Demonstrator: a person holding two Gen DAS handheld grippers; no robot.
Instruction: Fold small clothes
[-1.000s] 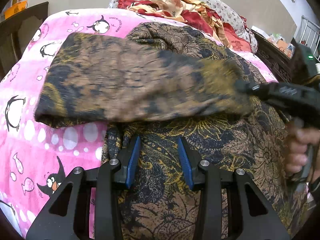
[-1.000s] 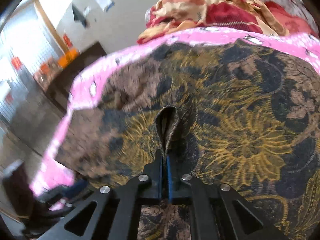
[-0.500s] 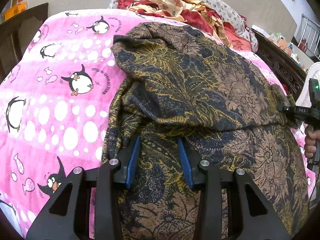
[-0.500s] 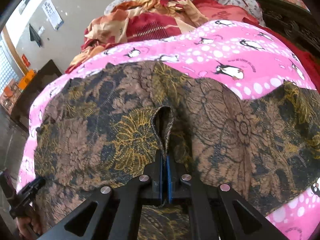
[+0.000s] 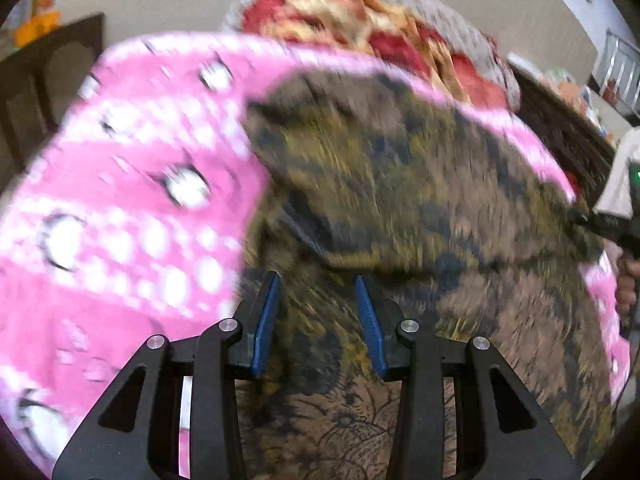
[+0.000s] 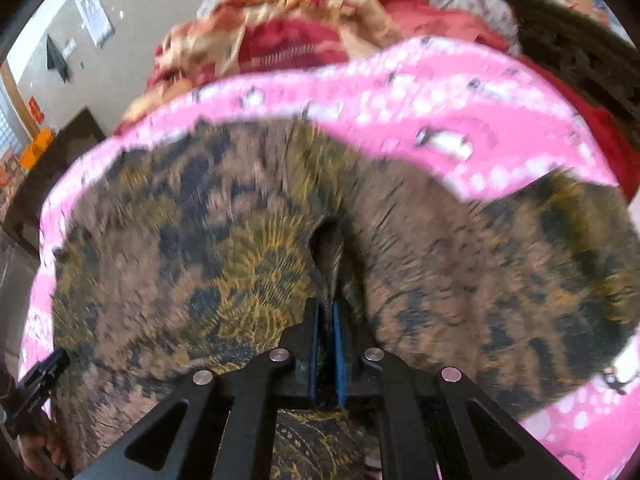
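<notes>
On the bed's pink blanket point(image 5: 120, 240) lay the brown garment point(image 5: 400, 200). Right gripper point(image 6: 326, 316), at 6 o'clock, was opening, a fold betw. its pads. Left gripper point(image 5: 316, 312) stood part-open, empty.

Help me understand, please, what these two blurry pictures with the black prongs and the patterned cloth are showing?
Each picture comes from a camera mounted on a hand-held gripping tool, looking forward along its two blue-padded fingers; a person carries one in each hand. The left tool has its fingers standing apart over the cloth, pressing nothing. The right tool has a fold of the garment between its pads, and its jaws are opening, so it seems to be letting go. That garment is a brown, black and gold floral cloth lying partly folded on a pink penguin blanket. Behind it sits a red and orange heap of bedding. At the right edge of the left view you can see the other tool and the hand holding it.
</notes>
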